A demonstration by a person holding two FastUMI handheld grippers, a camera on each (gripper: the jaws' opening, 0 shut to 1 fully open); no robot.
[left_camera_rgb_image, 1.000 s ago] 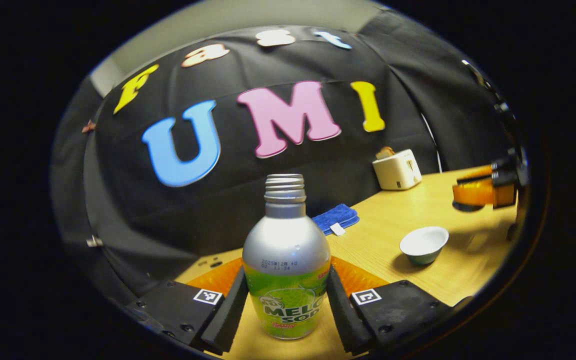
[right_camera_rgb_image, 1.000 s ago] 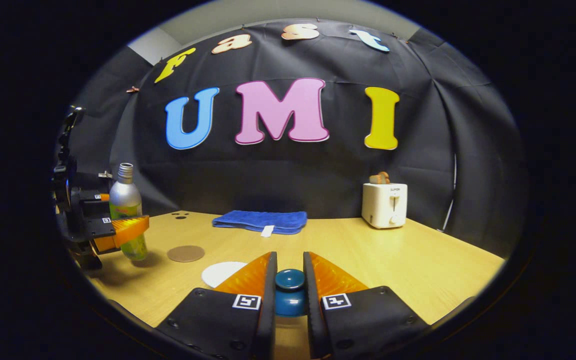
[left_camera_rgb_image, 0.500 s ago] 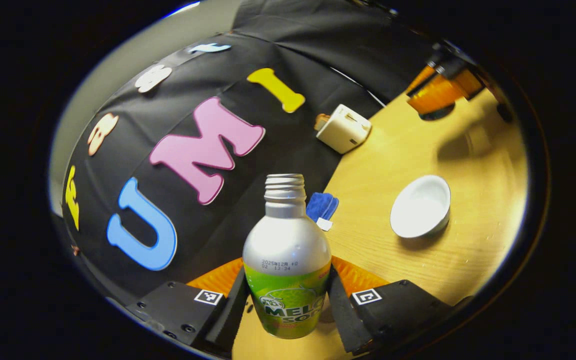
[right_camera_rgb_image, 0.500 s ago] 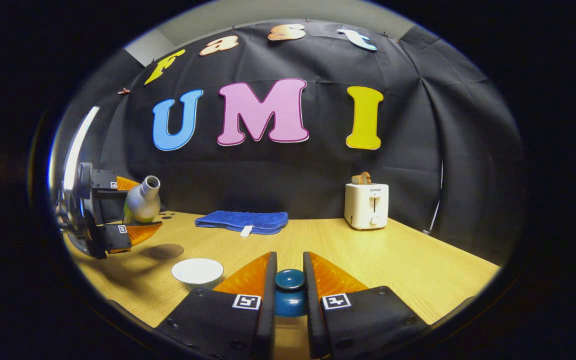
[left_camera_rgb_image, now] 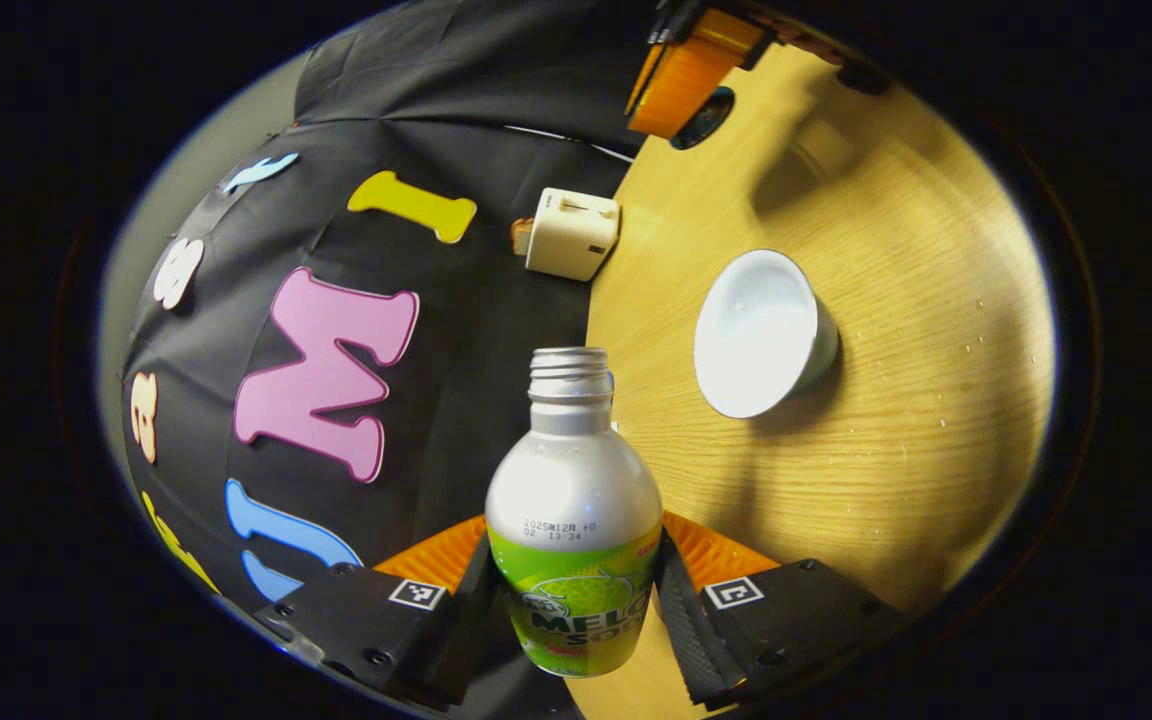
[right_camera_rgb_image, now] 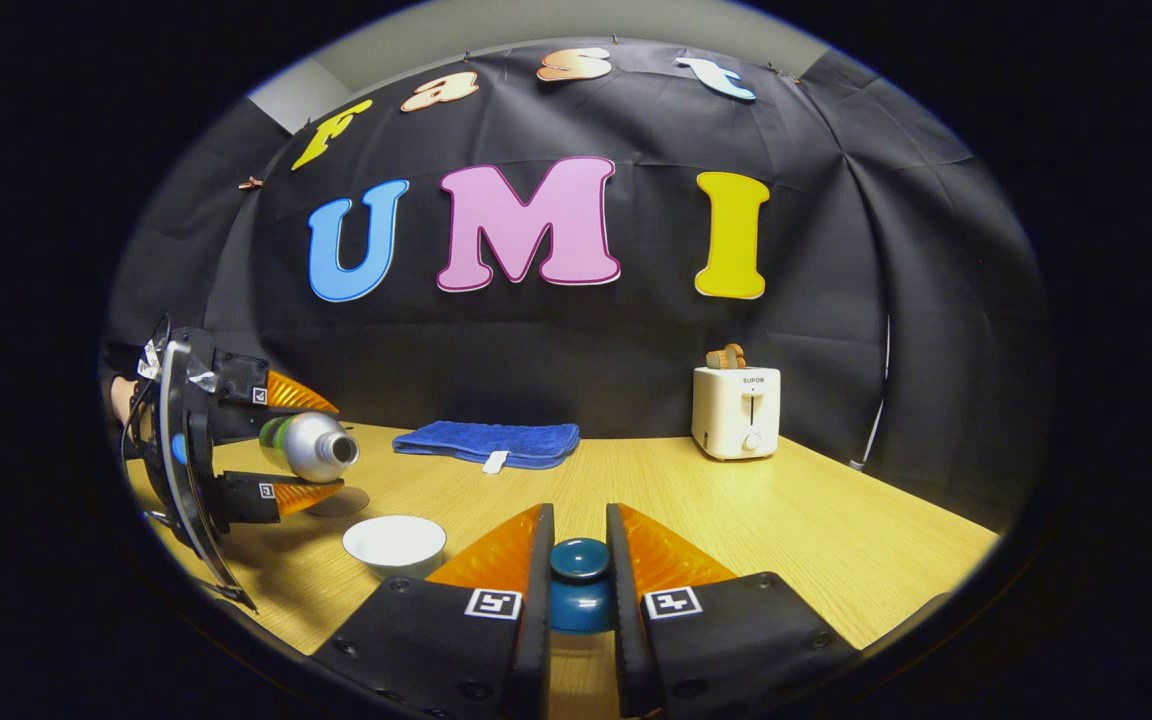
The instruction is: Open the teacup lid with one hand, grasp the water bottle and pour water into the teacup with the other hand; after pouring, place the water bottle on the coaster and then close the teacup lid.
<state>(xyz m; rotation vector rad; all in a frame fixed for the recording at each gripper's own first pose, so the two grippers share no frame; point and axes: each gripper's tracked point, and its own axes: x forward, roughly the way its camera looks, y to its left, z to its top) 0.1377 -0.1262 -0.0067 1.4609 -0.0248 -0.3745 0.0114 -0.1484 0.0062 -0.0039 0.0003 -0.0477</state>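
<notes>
At the lower left of the right gripper view, the left gripper (right_camera_rgb_image: 301,442) grips the water bottle (right_camera_rgb_image: 308,446), tipped almost flat above the teacup (right_camera_rgb_image: 395,543). I judge the mouth should come over the bowl before tilting more. The right gripper (right_camera_rgb_image: 579,575) holds the lid (right_camera_rgb_image: 579,583) aside.

In the right gripper view, a folded blue towel (right_camera_rgb_image: 487,443) with a white tag lies left of centre at the back of the wooden counter (right_camera_rgb_image: 836,540). A cream toaster (right_camera_rgb_image: 736,411) holding toast stands right of centre, against the black cloth wall.
</notes>
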